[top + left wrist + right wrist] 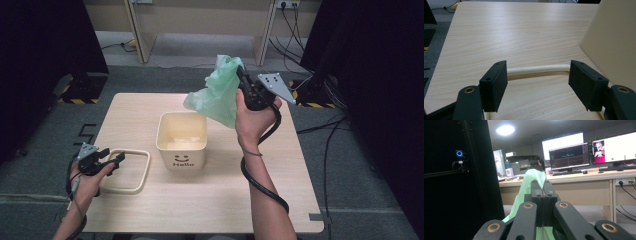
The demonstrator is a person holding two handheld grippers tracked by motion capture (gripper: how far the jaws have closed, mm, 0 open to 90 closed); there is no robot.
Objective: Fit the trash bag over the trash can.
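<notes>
A cream square bin [181, 138] with "Hello" and a smile on its front stands mid-table. Above its right rear corner my right gripper [243, 81] is shut on a pale green plastic bag [217, 92], which hangs down toward the bin. In the right gripper view the jaws meet with the green bag [534, 176] pinched between them. A cream square ring frame [131, 170] lies flat on the table left of the bin. My left gripper [114, 161] stands open over the frame's near left side; one bar of the frame [537, 68] runs between its pads [495, 85].
The light wooden table [210, 200] has free room at the front and right. The bin's side wall [614, 45] rises close on the right in the left gripper view. Dark curtains, cables and desk legs lie beyond the table's far edge.
</notes>
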